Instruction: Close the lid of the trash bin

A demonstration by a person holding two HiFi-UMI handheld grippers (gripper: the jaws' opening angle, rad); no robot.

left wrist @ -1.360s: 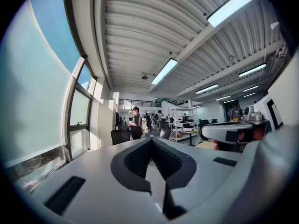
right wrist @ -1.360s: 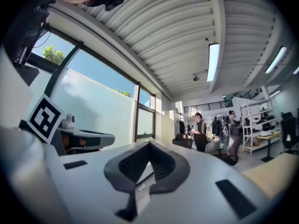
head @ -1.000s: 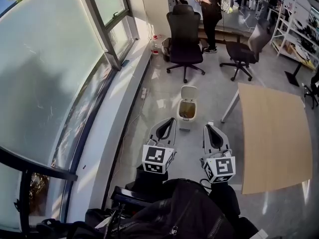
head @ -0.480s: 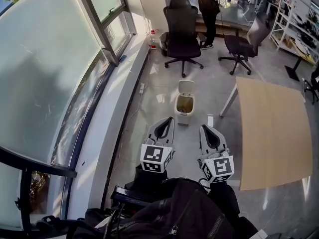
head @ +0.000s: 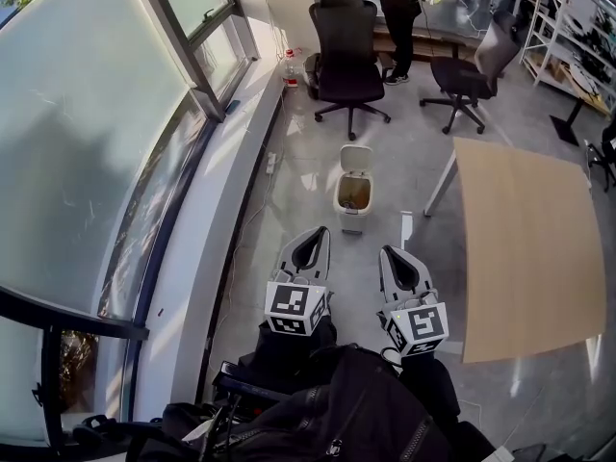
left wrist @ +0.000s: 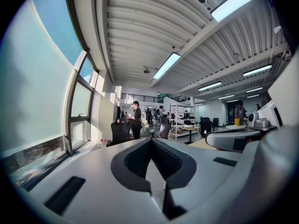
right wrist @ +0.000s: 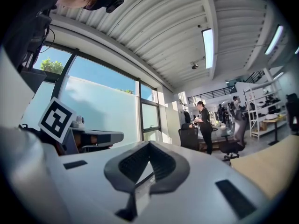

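Left claw [head: 316,233] and right claw [head: 389,252]: both shut tip to tip, nothing between them, held level, side by side. Trash bin [head: 352,195] stands on the floor [head: 308,176] ahead, apart from both claws; lid [head: 356,156] raised, bin open.

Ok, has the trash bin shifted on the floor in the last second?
No. The trash bin sits just as far from the table leg as before, its lid open; only the head view has shifted.
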